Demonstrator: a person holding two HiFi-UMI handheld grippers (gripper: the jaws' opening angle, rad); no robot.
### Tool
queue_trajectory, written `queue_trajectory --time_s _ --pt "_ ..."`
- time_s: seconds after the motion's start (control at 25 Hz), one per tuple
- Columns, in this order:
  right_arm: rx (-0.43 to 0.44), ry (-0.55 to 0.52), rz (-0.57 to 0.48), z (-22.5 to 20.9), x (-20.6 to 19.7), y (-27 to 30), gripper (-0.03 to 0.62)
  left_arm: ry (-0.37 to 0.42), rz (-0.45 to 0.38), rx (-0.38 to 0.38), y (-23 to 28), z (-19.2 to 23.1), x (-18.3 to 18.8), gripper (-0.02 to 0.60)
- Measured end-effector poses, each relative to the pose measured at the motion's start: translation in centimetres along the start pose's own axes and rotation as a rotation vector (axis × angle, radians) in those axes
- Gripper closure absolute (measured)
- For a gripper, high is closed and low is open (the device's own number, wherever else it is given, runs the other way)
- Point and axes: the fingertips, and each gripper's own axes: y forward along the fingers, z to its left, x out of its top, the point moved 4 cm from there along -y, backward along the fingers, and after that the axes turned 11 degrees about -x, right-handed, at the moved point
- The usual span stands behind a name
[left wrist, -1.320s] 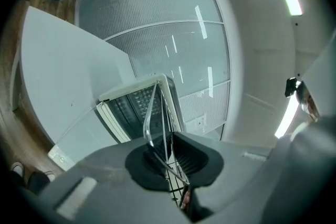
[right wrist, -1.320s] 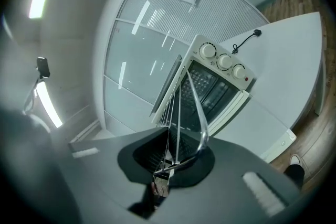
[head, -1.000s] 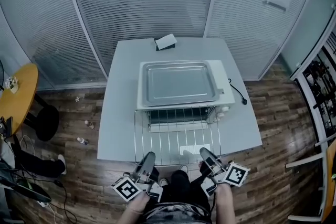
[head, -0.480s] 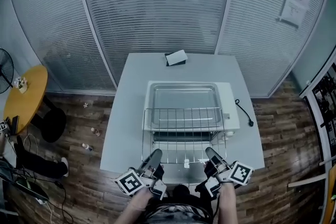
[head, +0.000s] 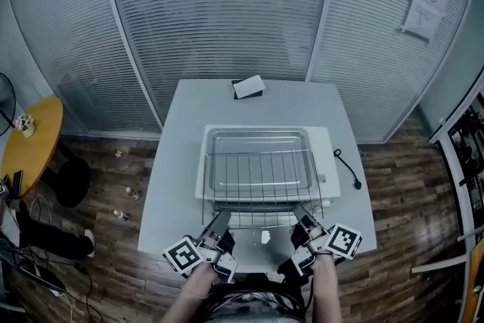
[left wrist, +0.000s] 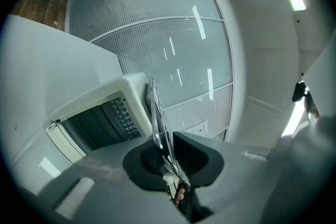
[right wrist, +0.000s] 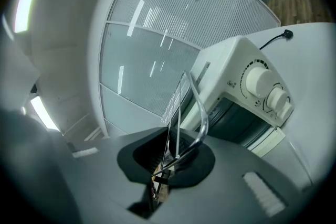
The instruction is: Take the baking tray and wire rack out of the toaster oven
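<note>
Wire rack [head: 261, 176] is seen in the head view held above the toaster oven [head: 333, 163], overlapping the baking tray [head: 261, 138] on its top. Its near corners are pinched by the left gripper [head: 219, 222] and right gripper [head: 304, 219]. In the left gripper view, the jaws are clamped on the rack's edge. In the right gripper view, its corner wire is nipped likewise.

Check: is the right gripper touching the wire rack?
Touching. The right gripper view shows the right gripper with its jaws clamped on an edge wire of the wire rack.
</note>
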Motion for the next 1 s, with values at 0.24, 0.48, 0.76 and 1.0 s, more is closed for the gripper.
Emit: queue_trajectory --time_s 0.24,0.48,0.76,1.0 --pt "0.048 -0.040 -0.019 0.4 1.7 1.3 0.581 -0.012 -0.018 0.010 1.5 0.6 0.3 0.569" --pt "0.186 -0.091 -0.017 2.9 1.5 1.6 0.376 0.034 -0.052 0.016 0.7 0.1 1.6 0.438" --pt "0.026 -0.279 -0.082 0.3 0.6 -0.8 0.234 0.394 0.032 0.146 -2.4 0.1 1.5 0.271" --pt "-0.045 -0.525 -0.197 0.3 0.5 -3.2 0.197 0.688 0.135 0.233 -4.9 -0.5 1.8 0.220"
